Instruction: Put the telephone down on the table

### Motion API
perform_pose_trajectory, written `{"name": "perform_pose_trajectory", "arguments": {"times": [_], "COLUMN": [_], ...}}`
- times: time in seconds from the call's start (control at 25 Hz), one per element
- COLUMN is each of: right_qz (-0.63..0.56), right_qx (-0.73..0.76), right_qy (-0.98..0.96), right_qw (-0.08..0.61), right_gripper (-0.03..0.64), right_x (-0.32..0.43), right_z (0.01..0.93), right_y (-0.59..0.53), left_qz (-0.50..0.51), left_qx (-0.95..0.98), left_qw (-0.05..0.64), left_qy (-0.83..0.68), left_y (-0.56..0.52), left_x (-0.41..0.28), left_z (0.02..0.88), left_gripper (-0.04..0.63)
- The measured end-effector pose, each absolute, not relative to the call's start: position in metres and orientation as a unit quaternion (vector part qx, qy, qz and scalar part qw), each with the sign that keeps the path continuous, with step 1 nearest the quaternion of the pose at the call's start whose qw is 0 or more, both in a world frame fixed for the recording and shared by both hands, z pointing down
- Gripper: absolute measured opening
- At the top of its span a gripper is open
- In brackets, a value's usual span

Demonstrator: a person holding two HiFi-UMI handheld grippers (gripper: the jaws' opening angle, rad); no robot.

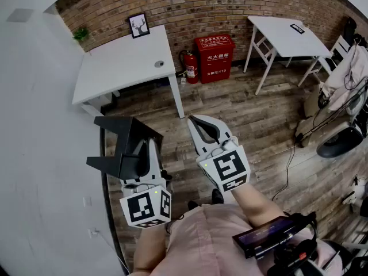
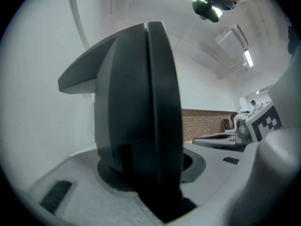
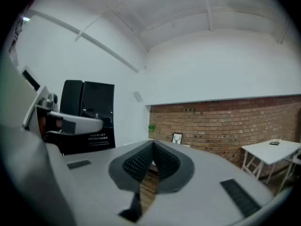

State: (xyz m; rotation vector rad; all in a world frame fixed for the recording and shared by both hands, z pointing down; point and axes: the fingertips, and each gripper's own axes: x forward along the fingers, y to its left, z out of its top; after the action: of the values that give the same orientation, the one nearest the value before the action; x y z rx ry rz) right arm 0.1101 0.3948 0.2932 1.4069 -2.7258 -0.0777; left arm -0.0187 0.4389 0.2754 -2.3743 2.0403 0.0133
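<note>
Currently, one black telephone (image 1: 125, 138) is clamped in the left gripper (image 1: 146, 157). Its jaws stand partly apart and press on the body of the telephone (image 2: 141, 102), which shows edge-on in the left gripper view. The telephone is in the air over the wood floor (image 1: 241, 105), well apart from both tables. The right gripper (image 1: 198, 124) is level beside it, with its jaws fully together (image 3: 151, 147) and nothing between them. Two white tables are in view: one near table (image 1: 123, 62) and one far table (image 1: 284, 33). Against the brick wall stand one framed picture (image 1: 138, 25), one fire extinguisher (image 1: 190, 66), one red box (image 1: 214, 58) and one plant (image 1: 80, 34).
</note>
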Motion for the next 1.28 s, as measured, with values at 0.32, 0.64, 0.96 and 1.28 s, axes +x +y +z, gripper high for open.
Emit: {"name": "perform_pose_trajectory", "arguments": {"times": [0.32, 0.64, 0.96, 1.28], "right_qz": [-0.024, -0.013, 0.013, 0.075], "right_qx": [0.452, 0.443, 0.400, 0.219], "right_qy": [-0.891, -0.896, -0.917, -0.970], "right_qw": [0.034, 0.030, -0.008, -0.079], "right_gripper": [0.002, 0.003, 0.036, 0.256], "right_x": [0.117, 0.132, 0.152, 0.140], "right_z": [0.293, 0.294, 0.284, 0.252], "right_y": [0.393, 0.391, 0.388, 0.404], "left_qz": [-0.004, -0.020, -0.021, -0.038], "left_qx": [-0.763, -0.796, -0.844, -0.904], "left_qw": [0.003, -0.010, -0.044, -0.033], "left_qy": [0.647, 0.605, 0.534, 0.425], "left_y": [0.436, 0.434, 0.431, 0.434], "left_x": [-0.007, 0.020, 0.049, 0.079], "left_z": [0.277, 0.282, 0.285, 0.270], "left_gripper": [0.173, 0.173, 0.172, 0.172]}}
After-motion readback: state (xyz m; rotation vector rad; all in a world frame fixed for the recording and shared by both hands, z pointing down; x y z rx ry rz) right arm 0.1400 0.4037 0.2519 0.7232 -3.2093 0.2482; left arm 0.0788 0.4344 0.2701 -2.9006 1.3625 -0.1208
